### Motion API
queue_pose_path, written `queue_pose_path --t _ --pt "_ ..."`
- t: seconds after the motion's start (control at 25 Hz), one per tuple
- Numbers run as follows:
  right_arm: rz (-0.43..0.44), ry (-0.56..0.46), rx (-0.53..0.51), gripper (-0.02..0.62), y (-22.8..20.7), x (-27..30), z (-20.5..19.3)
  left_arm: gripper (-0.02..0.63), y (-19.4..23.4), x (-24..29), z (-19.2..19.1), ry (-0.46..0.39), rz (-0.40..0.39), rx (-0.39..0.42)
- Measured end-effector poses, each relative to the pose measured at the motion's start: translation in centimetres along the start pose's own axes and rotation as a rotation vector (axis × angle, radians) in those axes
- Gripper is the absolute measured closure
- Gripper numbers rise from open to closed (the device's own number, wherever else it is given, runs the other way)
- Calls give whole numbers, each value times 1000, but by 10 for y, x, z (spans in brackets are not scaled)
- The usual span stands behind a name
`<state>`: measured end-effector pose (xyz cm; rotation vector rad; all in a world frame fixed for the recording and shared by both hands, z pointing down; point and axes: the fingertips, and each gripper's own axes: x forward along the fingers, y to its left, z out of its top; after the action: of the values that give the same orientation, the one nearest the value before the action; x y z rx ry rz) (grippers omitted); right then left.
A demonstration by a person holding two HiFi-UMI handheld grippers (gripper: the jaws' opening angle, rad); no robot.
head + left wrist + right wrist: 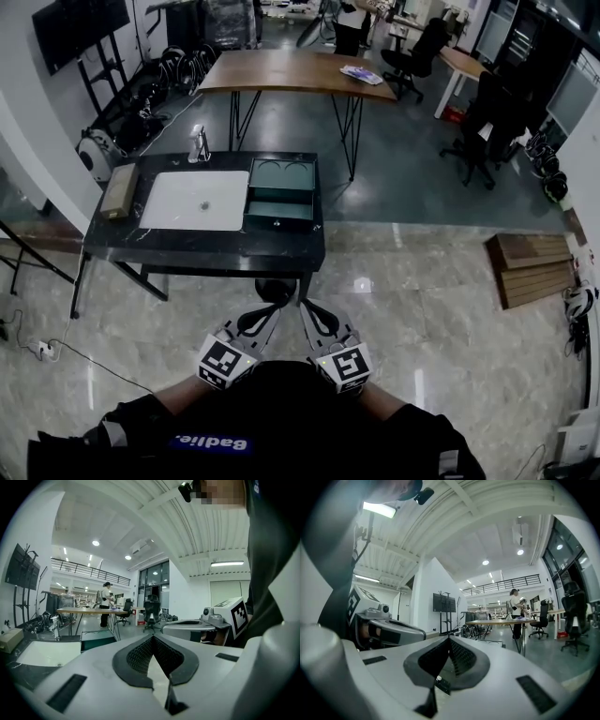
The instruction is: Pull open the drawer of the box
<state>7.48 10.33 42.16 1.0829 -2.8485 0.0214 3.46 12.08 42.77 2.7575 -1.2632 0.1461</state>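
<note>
The dark green box (279, 192) stands on the right part of the black table (202, 246). Its drawer front faces me and looks closed, and its top has two round recesses. In the left gripper view the box (97, 640) lies ahead and to the left. Both grippers hang close to my body, well short of the table. My left gripper (271, 315) is shut with nothing in it, its pads meeting at the tip (153, 637). My right gripper (307, 310) is also shut and empty (449, 638). The two point forward side by side.
A white tray (197, 200) lies left of the box, with a tan block (120, 190) at the table's left end and a small metal fixture (198, 143) at the back. Beyond are a wooden table (295, 70), office chairs (478, 131) and a standing person (352, 23). Wooden boards (532, 268) lie on the floor at right.
</note>
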Motion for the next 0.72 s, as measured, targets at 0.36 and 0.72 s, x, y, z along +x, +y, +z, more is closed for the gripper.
queue_pose_path --t 0.36,0.72 --pt "10 -1 -8 595 4 2 0 604 1 -3 -1 6 -1 8" --pt "10 5 -5 595 5 7 -2 604 5 -4 -2 9 -1 8"
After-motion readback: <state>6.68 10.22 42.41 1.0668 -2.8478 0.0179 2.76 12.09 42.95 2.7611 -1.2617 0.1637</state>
